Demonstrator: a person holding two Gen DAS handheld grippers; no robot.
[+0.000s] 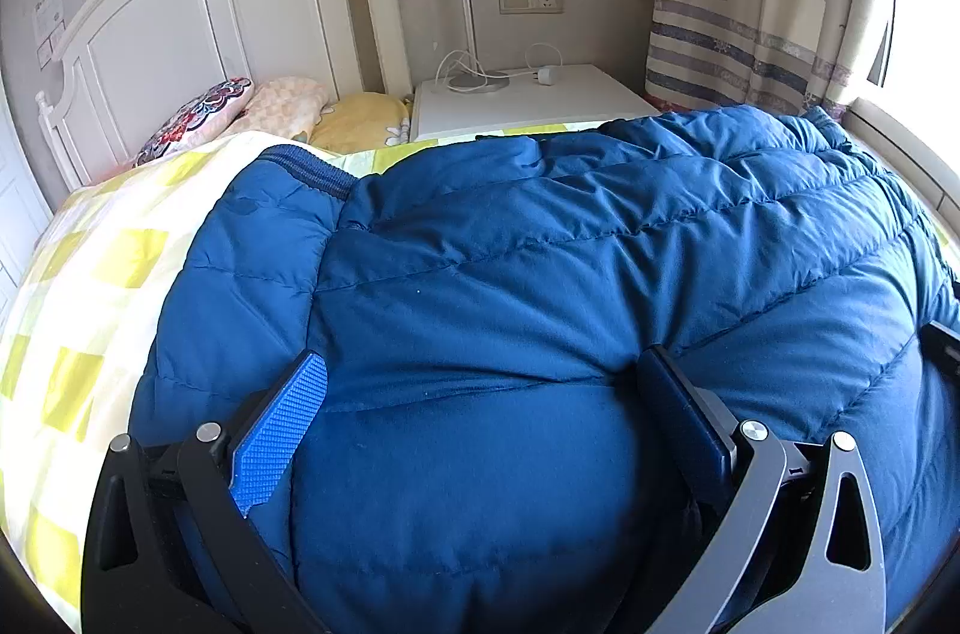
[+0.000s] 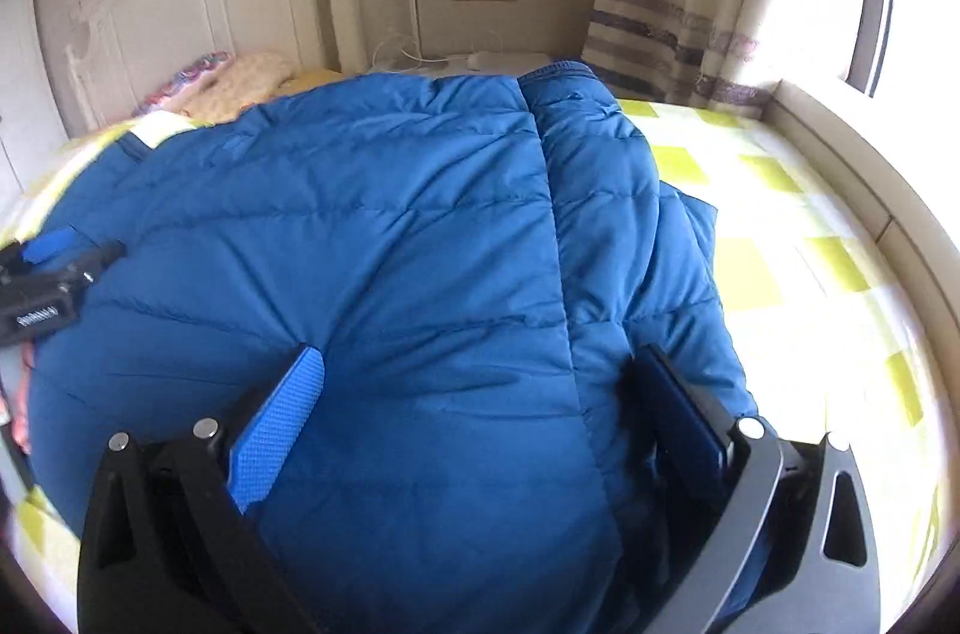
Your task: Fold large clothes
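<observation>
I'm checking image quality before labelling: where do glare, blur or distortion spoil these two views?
Left wrist view: sharp on the blue jacket, window blown out at the right edge, fisheye bending the headboard. Right wrist view: softer overall, strong glare washing out the checked bedsheet and curtain; the left gripper at the left edge looks smeared.

Both tongs spread wide, side by side.
Left tongs (image 1: 486, 376) gape with fingers (image 1: 282, 430) far apart; right tongs (image 2: 480, 370) gape the same, pads (image 2: 276, 430) angled outward.
</observation>
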